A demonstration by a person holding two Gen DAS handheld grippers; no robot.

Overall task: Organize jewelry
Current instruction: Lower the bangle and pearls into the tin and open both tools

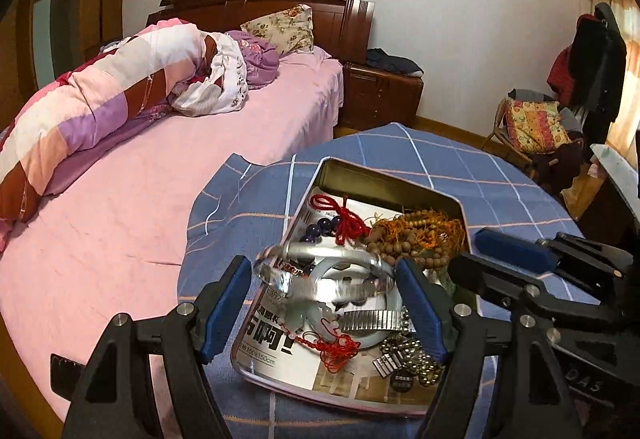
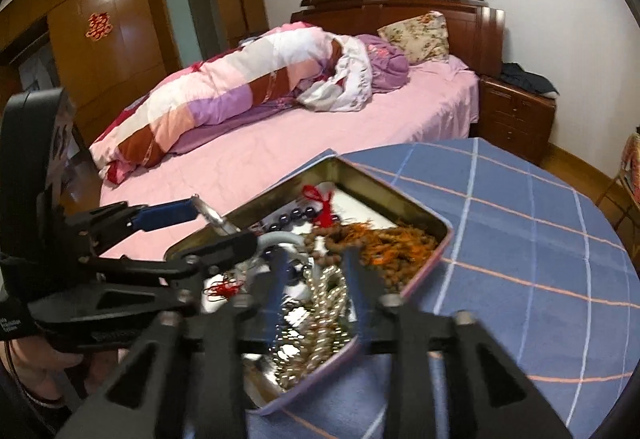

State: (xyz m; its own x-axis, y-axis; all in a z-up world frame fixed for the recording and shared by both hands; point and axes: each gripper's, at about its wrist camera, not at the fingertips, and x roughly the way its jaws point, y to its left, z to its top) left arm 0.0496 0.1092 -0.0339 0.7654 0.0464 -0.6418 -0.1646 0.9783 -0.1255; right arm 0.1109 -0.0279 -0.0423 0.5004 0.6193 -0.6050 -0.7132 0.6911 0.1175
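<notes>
- Left gripper (image 1: 324, 279) hangs over the near end of the tin (image 1: 384, 183), blue pads clamped across a clear bangle (image 1: 320, 271).
- Tin sits on the blue checked cloth (image 1: 500, 175), with wooden beads (image 1: 404, 243) and red cord (image 1: 344, 219) inside.
- Right gripper (image 2: 316, 279), fingers apart and gripping nothing, over a silver chain (image 2: 324, 299).

The left gripper (image 1: 326, 303) has blue pads (image 1: 224, 303) on black arms, and a shiny clear bangle (image 1: 324, 273) sits between its fingers. Past the fingertips, in the gold-walled tin (image 1: 372, 179), are brown beads with orange threads (image 1: 416, 235), a red cord (image 1: 340, 215) and dark purple beads (image 1: 320, 229). Under the tin is a blue cloth (image 1: 460, 167) with white and pink lines. The bed sheet (image 1: 160, 179) is pink.
</notes>
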